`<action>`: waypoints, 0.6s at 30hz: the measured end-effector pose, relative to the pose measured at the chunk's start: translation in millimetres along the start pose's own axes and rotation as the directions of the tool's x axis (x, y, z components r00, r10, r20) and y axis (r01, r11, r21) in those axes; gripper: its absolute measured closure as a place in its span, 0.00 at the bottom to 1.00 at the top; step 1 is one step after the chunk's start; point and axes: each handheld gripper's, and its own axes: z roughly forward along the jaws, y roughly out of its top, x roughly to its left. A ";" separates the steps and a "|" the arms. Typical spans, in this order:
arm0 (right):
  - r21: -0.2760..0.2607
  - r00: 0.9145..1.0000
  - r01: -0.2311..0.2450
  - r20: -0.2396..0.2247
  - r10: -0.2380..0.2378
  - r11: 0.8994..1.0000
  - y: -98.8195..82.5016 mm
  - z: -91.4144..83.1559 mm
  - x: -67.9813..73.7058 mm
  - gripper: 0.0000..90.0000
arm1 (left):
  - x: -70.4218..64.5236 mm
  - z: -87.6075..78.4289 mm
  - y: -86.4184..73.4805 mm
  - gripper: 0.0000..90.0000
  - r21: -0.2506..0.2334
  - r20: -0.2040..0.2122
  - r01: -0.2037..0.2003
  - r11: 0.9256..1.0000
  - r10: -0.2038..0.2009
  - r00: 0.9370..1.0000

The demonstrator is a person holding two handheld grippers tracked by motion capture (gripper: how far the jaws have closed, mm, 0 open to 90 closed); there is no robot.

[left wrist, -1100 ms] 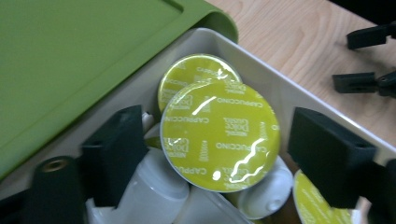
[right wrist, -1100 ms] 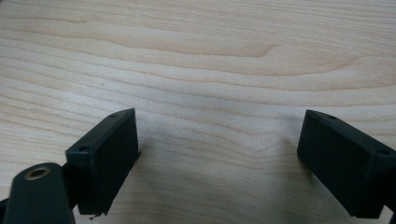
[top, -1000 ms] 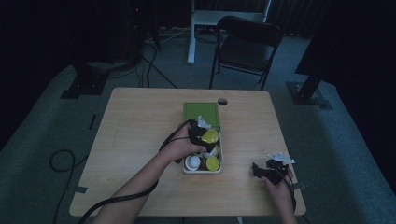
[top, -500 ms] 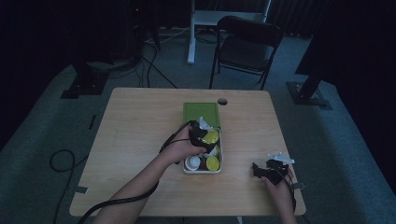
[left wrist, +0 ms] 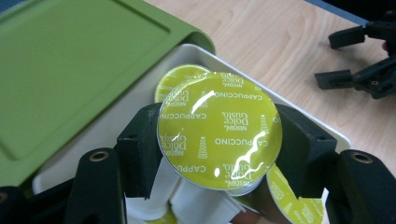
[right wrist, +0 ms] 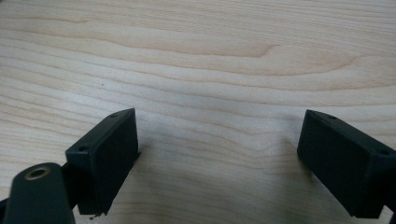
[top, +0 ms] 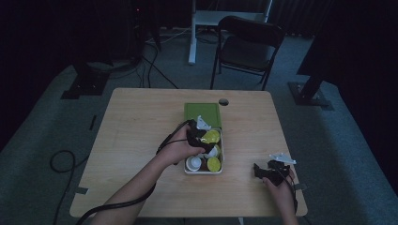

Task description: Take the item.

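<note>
- Compared with the earlier high view, little is shifting: the left hand-held gripper point(top: 202, 136) is remaining over the white tray point(top: 220, 159), its jaws having just been closing, now with a capsule between them, while the right hand-held gripper point(top: 263, 171) is keeping its place.
- Bench point(top: 136, 140): a pale wooden top is carrying everything listed here, with a dark chair point(top: 246, 47) standing beyond its far edge.
- Green lid point(left wrist: 70, 60): it is lying flat just beyond the white tray point(left wrist: 196, 51), against the tray's far end.
- White tray: it is holding several capsules, some showing yellow-green foil tops point(top: 214, 163) and one a white base point(top: 193, 163).
- Left hand-held gripper point(left wrist: 219, 140): its two black pads are pressing on opposite sides of a yellow-green cappuccino capsule point(left wrist: 219, 130), which is being held foil side up above the other capsules in the tray.
- Right hand-held gripper point(right wrist: 217, 154): it is resting low over bare bench point(right wrist: 210, 56) near the right front corner, well apart from the tray, with its jaws standing wide and holding nothing.
</note>
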 end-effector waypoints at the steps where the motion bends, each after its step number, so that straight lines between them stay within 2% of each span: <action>1: 0.000 1.000 0.000 0.000 0.000 1.000 0.0 0.0 0.0 0.13 | 0.6 -1.5 -0.5 0.42 0.000 -0.002 -0.003 1.000 0.003 1.000; 3: 0.000 1.000 0.000 0.000 0.000 1.000 0.0 0.0 0.0 0.13 | 2.0 -5.0 -1.4 0.42 -0.005 0.007 0.008 1.000 -0.008 1.000; 7: 0.000 1.000 0.000 0.000 0.000 1.000 0.0 0.0 0.0 0.13 | 4.0 -12.9 -4.0 0.42 -0.045 -0.020 0.019 0.999 -0.020 1.000; 9: 0.000 1.000 0.000 0.000 0.000 1.000 0.0 0.0 0.0 0.13 | 5.3 -17.0 -5.9 0.42 -0.051 -0.020 0.022 0.998 -0.023 1.000; 18: 0.000 1.000 0.001 0.001 -0.001 1.000 0.0 0.0 0.0 0.13 | 14.1 -29.3 -17.9 0.42 -0.046 -0.038 0.039 0.998 -0.040 0.998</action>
